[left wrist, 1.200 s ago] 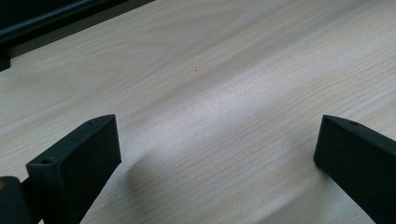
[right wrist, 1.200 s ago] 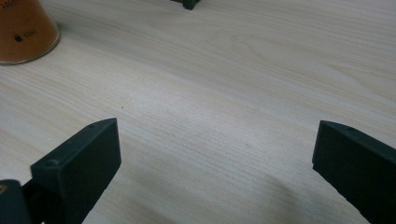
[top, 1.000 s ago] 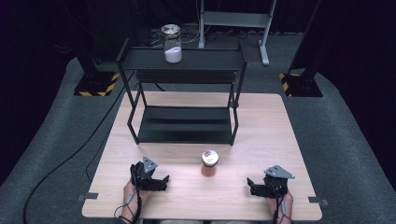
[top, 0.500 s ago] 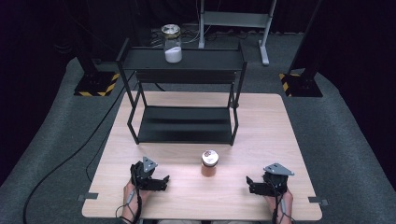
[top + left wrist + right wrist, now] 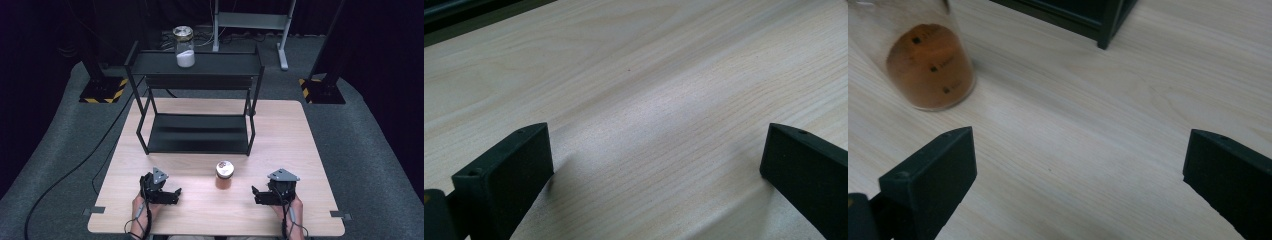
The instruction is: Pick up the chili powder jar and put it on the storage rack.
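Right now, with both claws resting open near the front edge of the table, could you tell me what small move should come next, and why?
Probably ease the right claw left and slightly forward toward the jar of orange powder. That jar stands upright on the table between the two claws, untouched, and it already shows at the upper left of the right gripper view, whose jaws stand wide apart.

**Two grippers held low at the near edge**

The left gripper point(image 5: 174, 194) is held near left, its jaws spread wide and turned rightward. The right gripper point(image 5: 256, 194) is held near right, jaws equally wide, turned leftward. Both are gripped by hands entering from the near side.
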`<state>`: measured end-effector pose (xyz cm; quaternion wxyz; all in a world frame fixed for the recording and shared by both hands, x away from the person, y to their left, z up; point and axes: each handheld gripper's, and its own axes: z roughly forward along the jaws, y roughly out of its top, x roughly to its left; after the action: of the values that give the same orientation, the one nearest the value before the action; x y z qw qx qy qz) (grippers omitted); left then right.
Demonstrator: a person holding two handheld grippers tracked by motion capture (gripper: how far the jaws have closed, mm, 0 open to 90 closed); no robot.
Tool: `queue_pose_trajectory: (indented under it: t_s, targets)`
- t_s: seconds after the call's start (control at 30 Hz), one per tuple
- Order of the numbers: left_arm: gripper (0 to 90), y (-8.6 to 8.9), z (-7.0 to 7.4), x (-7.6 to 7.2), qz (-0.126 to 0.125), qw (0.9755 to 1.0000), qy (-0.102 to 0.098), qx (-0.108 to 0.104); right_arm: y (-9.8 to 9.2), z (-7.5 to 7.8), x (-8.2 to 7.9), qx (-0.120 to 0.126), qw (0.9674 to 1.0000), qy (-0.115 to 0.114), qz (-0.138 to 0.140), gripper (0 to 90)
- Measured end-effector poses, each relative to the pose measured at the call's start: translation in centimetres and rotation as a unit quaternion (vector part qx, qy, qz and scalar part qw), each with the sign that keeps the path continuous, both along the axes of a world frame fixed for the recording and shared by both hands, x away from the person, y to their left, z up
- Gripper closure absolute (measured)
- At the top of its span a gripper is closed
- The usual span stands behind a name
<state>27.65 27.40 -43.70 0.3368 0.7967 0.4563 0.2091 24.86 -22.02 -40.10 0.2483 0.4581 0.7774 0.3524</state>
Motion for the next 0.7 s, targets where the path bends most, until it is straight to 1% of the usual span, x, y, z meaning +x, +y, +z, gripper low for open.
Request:
queue_pose_trajectory:
  t_s: [0.23, 0.37, 0.5, 0.7]
  targets:
    - [0.0, 0.0, 0.0, 0.0, -0.001, 1.0000, 0.000, 0.000, 1.8, 0.5, 0.9, -0.009, 0.9995, 0.000, 0.029, 0.0]
    - [0.0, 0.0, 0.0, -0.1, 0.000, 1.0000, -0.002, 0.000, 3.0, 0.8, 1.6, -0.013, 0.9987, 0.002, 0.049, 0.0]
    - [0.0, 0.0, 0.0, -0.1, -0.002, 1.0000, -0.002, 0.002, 4.1, 0.8, 2.4, -0.018, 0.9974, 0.005, 0.070, 0.0]
    - [0.0, 0.0, 0.0, -0.1, -0.002, 1.0000, -0.002, 0.002, 5.4, 0.4, 3.9, -0.018, 0.9945, 0.019, 0.102, 0.0]
